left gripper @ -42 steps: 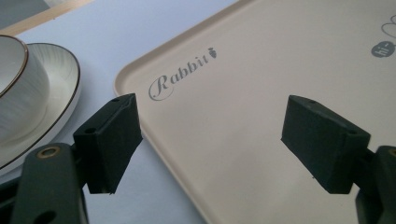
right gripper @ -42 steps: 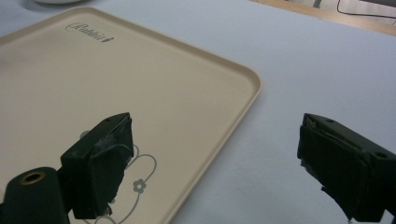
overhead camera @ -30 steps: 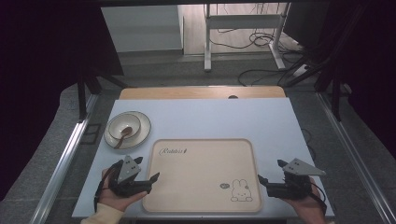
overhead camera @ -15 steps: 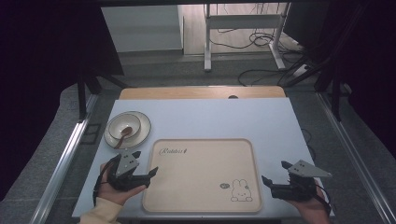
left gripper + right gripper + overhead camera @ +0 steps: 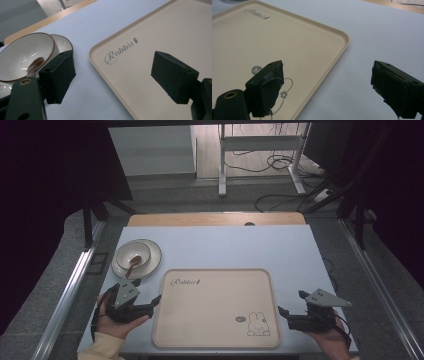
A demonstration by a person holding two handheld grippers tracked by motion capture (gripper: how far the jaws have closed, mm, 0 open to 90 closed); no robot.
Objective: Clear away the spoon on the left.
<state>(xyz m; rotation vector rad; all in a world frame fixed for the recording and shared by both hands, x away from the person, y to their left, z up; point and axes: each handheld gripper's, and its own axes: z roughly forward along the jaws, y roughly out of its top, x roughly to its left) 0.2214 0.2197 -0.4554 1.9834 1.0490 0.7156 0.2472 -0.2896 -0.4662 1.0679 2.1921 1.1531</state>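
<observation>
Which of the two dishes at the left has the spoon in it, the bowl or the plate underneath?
The bowl: the brown spoon lies inside it, while the wider white plate sits below, showing past the bowl's edge.

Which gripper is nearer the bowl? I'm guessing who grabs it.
Left. The left gripper sits just below the bowl; the right gripper is across the tray.

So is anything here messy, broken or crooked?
Mostly no. The tray lies square on the table, and the bowl sits upright on its plate with a spoon in it. One oddity: the right gripper has frayed, peeling padding on its fingers.
</observation>
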